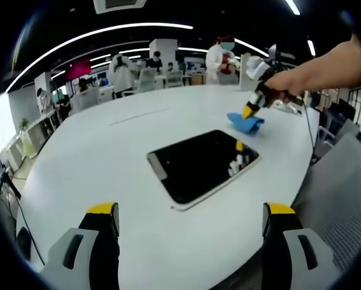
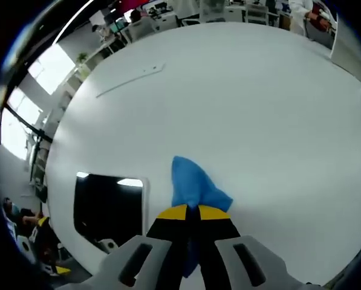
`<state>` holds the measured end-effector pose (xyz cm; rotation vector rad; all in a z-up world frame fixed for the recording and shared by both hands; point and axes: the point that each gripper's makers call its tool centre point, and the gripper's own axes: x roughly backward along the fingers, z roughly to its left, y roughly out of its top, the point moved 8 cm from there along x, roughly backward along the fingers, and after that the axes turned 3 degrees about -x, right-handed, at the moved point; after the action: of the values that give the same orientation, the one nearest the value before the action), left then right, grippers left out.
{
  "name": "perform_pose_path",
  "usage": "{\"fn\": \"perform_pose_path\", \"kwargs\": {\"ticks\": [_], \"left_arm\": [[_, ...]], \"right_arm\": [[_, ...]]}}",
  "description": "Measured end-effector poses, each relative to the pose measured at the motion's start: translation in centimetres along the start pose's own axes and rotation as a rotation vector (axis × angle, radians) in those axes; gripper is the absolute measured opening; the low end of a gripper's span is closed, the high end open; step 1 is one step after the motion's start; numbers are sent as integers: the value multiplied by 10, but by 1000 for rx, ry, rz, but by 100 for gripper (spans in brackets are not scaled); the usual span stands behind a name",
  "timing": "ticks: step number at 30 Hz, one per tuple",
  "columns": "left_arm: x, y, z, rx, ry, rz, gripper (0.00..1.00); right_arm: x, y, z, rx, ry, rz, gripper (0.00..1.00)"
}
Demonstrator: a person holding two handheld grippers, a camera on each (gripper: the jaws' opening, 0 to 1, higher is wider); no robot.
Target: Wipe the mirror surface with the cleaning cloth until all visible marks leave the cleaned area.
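**Already gripping the cloth, with the mirror not yet wiped**

Seemingly the step in hand was the pick-up of the cleaning cloth; wiping had not begun, judging by how things lay.

Left gripper view: the left tool (image 1: 191, 212) stood with its two yellow-tipped jaws wide apart over the white tabletop (image 1: 95, 151), holding nothing and touching nothing. Ahead of it the mirror (image 1: 198, 164) lay flat, dark, with a pale frame. Beyond the mirror's far corner, near it but apart, the blue cleaning cloth (image 1: 247, 123) sat on the tabletop, and the right tool (image 1: 250, 110), held in a person's hand (image 1: 295, 81), came down onto it.

Right gripper view: the right tool (image 2: 188, 212) had its jaws closed together, pinching the near end of the cleaning cloth (image 2: 193, 181), the rest of which fanned out forward on the tabletop (image 2: 240, 90). The mirror (image 2: 106, 208) lay to the left of the cloth, just beside it.

The next move, I judged, called for carrying the cloth sideways onto the glass and pressing it flat. Whether the marks were smudges or reflections could not be told.
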<state>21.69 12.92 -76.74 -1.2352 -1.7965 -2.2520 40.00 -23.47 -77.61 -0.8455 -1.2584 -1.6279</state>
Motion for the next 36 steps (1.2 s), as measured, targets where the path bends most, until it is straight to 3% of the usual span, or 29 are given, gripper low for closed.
{"fn": "perform_pose_path", "kwargs": {"ticks": [4,9,36], "left_arm": [[0,-1,0,-3,1,3,99],[2,3,0,19,-4,-29,99],[0,-1,-2,6,-15,1,99]], "right_arm": [[-3,-3,11,-62,49,18,0],[-8,0,23,-58,58,19,0],[-40,-7,75,-25,93,70,0]]}}
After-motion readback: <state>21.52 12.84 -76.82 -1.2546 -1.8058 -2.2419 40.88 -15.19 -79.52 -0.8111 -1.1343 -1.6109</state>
